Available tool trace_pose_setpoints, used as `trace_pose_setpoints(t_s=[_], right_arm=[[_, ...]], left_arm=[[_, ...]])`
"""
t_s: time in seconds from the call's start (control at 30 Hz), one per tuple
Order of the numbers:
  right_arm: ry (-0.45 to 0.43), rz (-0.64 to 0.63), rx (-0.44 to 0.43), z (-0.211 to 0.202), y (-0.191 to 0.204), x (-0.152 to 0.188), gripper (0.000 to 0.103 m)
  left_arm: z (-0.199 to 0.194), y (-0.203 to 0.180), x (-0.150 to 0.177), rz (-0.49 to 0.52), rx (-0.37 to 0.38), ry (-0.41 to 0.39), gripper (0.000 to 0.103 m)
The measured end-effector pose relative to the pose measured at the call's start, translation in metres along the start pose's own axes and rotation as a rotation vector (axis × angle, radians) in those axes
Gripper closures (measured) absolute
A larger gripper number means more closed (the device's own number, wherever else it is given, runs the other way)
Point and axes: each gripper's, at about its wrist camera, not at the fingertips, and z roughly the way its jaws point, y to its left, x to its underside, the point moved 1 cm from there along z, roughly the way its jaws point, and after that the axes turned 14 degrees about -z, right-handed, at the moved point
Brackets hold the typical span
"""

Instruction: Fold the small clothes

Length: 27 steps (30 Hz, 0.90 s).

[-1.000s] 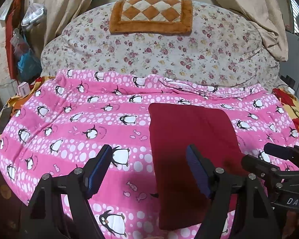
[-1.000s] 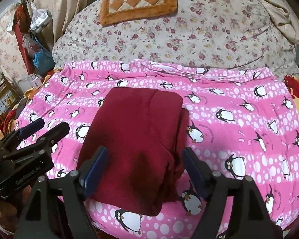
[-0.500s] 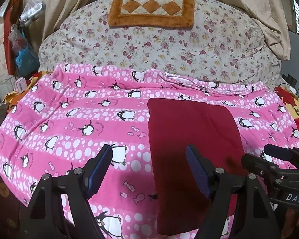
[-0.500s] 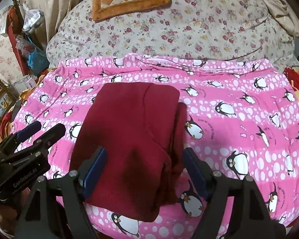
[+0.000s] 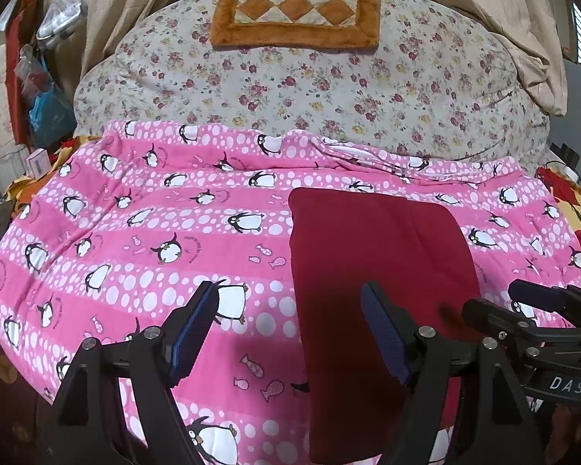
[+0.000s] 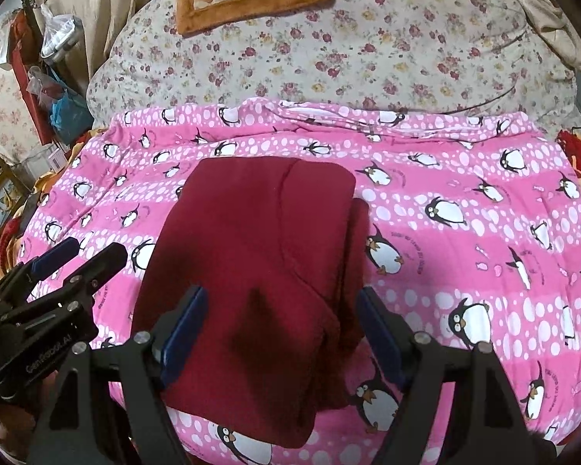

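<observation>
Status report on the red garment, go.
Left gripper and right gripper open, empty. Dark red fleece garment folded, flat on pink penguin-print blanket. Nothing in the way.

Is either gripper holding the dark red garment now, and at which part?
Nothing is held. Both the left gripper and right gripper are open above the folded dark red garment.
</observation>
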Motion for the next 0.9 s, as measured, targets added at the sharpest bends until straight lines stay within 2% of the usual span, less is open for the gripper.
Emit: trace_pose_setpoints(t_s=[0.9], right_arm=[[0.042,0.007,-0.005,0.022,0.000,-0.004,0.021]], left_arm=[[0.018,0.001,-0.002,-0.004,0.020,0.033,0.046]])
